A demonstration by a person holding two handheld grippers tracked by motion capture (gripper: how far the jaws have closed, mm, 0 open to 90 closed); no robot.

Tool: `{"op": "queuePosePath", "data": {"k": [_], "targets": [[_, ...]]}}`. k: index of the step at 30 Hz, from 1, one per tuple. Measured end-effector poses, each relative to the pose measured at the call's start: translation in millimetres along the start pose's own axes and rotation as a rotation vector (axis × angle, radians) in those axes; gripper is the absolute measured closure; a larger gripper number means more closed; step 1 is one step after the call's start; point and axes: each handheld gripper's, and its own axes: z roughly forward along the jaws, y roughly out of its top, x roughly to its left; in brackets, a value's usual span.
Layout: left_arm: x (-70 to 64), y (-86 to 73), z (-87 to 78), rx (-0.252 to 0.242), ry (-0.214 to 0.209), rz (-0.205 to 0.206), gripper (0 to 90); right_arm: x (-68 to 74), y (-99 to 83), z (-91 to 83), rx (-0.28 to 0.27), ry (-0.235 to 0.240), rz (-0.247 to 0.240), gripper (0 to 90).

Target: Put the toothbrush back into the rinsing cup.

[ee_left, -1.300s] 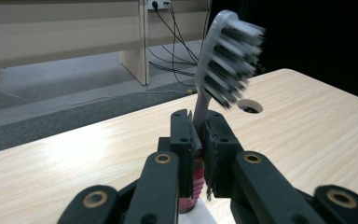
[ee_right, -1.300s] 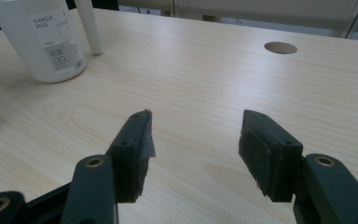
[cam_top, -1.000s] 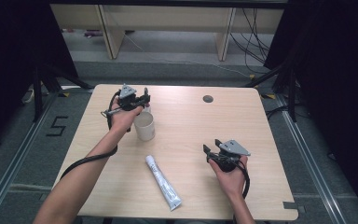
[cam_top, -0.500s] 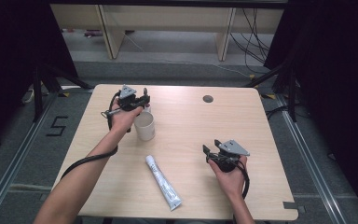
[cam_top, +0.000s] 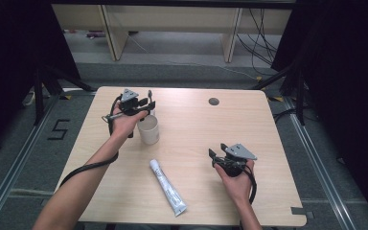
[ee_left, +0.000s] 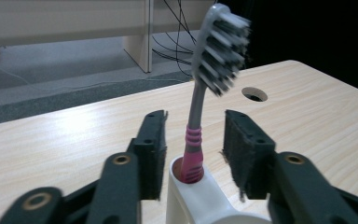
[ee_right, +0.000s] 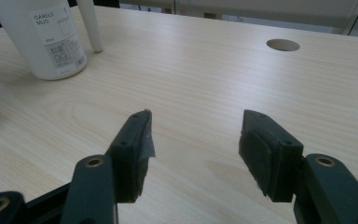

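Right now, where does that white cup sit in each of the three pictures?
High view: the white gargle mug stands left of the table's middle, just right of the left gripper.
Left gripper view: its rim is at the bottom centre, between the open jaws, with a toothbrush standing in its holder.
Right gripper view: top left corner, its label facing the camera.
Shared landmark: the round hole in the table.
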Motion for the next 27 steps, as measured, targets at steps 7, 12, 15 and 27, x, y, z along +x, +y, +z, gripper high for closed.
{"op": "queuePosePath", "data": {"k": [7,12,15,27], "targets": [[-3.5,5.2,-14.9,0.010,-0.012,-0.026,44.4,0.4,-0.3,0.8,-0.008,0.002,0.003,44.3],[-5.2,6.6,-29.1,0.032,-0.007,-0.031,43.6,0.4,-0.2,-0.5,0.004,-0.003,0.008,44.2],[-5.5,7.1,-37.6,0.041,-0.001,-0.042,42.0,-0.4,-0.1,-0.2,-0.007,-0.009,-0.009,44.2],[-15.5,2.2,-70.5,0.055,-0.025,-0.006,39.4,1.1,0.4,0.2,-0.007,0.007,0.009,44.2]]}}
